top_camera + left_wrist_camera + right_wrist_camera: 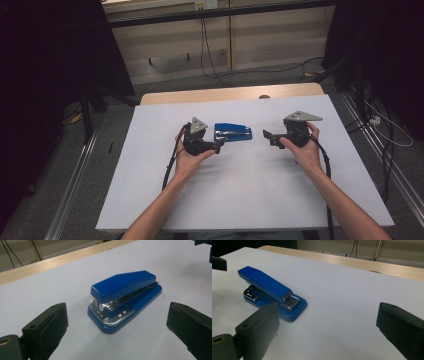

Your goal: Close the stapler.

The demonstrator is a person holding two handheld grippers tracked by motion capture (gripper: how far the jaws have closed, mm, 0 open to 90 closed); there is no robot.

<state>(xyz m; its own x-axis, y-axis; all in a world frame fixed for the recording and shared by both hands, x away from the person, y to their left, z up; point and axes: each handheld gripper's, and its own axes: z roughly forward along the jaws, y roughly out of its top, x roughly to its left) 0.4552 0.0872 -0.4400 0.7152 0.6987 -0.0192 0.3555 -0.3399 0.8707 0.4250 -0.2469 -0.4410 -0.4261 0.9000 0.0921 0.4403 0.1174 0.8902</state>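
— Where is the blue stapler (233, 132) lying now?

— In the high view it is near the middle of the frame, a little above centre, flat on the white table (250, 190). Its long axis goes left to right across the picture. Nothing is touching it.

— And the grippers, on which sides are they?

— The left gripper (216, 146) is just beside the stapler's left end, slightly lower in the frame. The right gripper (268, 137) stands off the stapler's right end with a clear gap of bare table between. So I judge the left one is nearer.

— Are the jaws open?

— Yes, both are spread wide and hold nothing. In the left gripper view the stapler (124, 300) sits in the centre of the frame, ahead of the two black jaws and between their lines, with its metal mouth turned toward the camera. In the right gripper view the stapler (272, 293) is in the left part of the frame, ahead of the left jaw and not between the two jaws.

— What follows from this for the next move?

— I think the left gripper is already lined up with the stapler and needs only to go forward. The right gripper would first need to shift toward the left of its own frame.
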